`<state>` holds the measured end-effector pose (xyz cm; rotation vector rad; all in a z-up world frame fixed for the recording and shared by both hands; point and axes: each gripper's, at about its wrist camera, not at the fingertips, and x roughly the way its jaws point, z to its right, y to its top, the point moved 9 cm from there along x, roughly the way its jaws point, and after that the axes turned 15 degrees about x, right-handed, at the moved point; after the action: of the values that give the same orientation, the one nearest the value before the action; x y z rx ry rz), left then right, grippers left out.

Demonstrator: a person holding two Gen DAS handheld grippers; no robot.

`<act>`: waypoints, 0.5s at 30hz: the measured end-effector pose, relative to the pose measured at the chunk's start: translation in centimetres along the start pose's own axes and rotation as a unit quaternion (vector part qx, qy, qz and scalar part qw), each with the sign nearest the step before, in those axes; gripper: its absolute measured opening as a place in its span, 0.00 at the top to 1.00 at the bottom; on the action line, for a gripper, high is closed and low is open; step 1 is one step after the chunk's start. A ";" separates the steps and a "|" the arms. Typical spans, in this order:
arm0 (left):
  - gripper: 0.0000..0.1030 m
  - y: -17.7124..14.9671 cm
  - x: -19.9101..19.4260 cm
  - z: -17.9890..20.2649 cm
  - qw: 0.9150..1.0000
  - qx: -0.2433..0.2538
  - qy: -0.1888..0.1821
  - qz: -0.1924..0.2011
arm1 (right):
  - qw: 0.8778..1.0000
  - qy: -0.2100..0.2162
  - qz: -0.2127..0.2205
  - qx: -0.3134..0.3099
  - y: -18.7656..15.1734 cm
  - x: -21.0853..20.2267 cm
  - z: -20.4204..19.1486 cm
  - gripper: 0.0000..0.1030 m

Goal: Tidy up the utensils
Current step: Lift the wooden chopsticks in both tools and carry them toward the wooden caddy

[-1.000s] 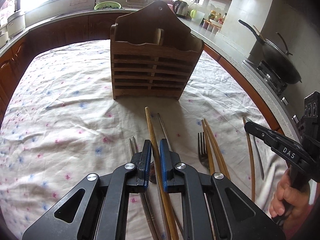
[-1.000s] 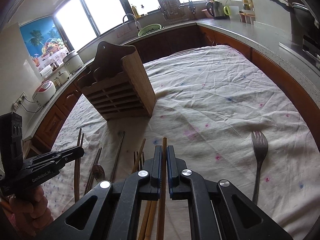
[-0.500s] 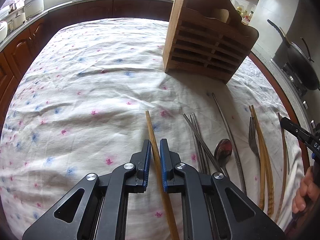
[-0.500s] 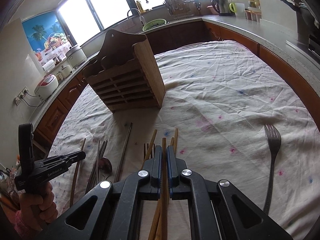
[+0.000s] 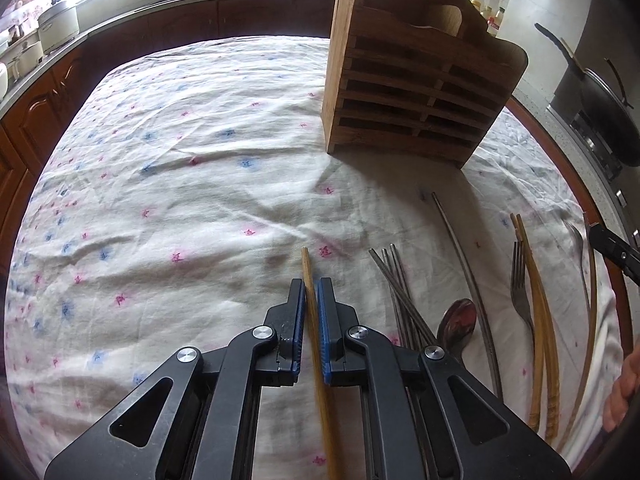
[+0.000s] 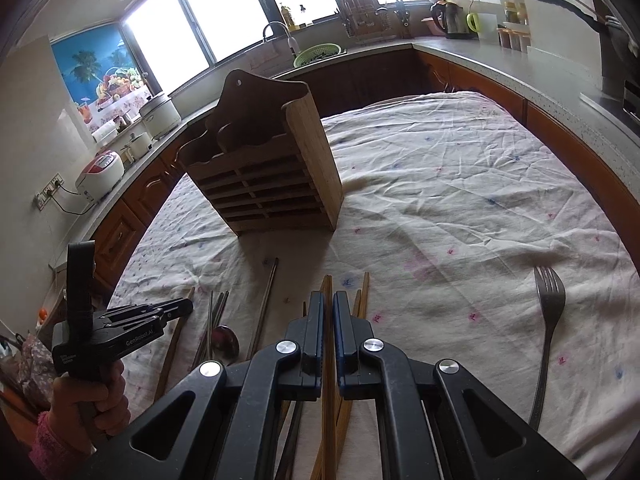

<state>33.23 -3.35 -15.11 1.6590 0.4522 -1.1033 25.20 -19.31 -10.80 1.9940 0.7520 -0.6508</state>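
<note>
My left gripper (image 5: 310, 285) is shut on a wooden chopstick (image 5: 307, 268) and holds it above the cloth, left of the loose utensils. The wooden utensil holder (image 5: 416, 92) stands upright at the back right, and it also shows in the right wrist view (image 6: 264, 184). My right gripper (image 6: 328, 298) is shut on another wooden chopstick (image 6: 327, 286) over a bundle of wooden chopsticks (image 6: 362, 296). Metal chopsticks (image 5: 394, 276), a spoon (image 5: 456, 320), a fork (image 5: 520, 280) and wooden chopsticks (image 5: 540, 300) lie on the cloth.
A flowered white tablecloth (image 5: 180, 184) covers the table. A second fork (image 6: 550, 312) lies at the right. A wok (image 5: 600, 108) sits on the stove right of the table. Counters with rice cookers (image 6: 100, 168) and a sink surround it.
My left gripper has swung left and lifted the wooden chopstick away from the pile; the holder now sits to its right. My right gripper has edged forward with its chopstick.
</note>
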 end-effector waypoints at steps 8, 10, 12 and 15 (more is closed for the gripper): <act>0.96 0.8 -6.6 0.5 0.997 -0.006 -0.003 0.072 | 1.000 0.018 0.018 -0.010 0.7 -2.1 -1.7 0.96; 0.96 1.2 -8.6 0.7 0.996 -0.009 -0.004 0.094 | 0.999 0.022 0.024 -0.015 0.9 -2.8 -2.4 0.96; 0.96 1.6 -10.4 0.9 0.994 -0.011 -0.006 0.113 | 0.999 0.028 0.031 -0.020 1.1 -3.5 -3.1 0.96; 0.96 2.0 -12.7 0.9 0.990 -0.012 -0.009 0.137 | 0.998 0.036 0.040 -0.026 1.5 -4.6 -4.0 0.96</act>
<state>27.90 -2.18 -3.47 1.6321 0.2162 -0.9041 23.78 -17.62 -4.91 1.9972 0.7213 -0.5090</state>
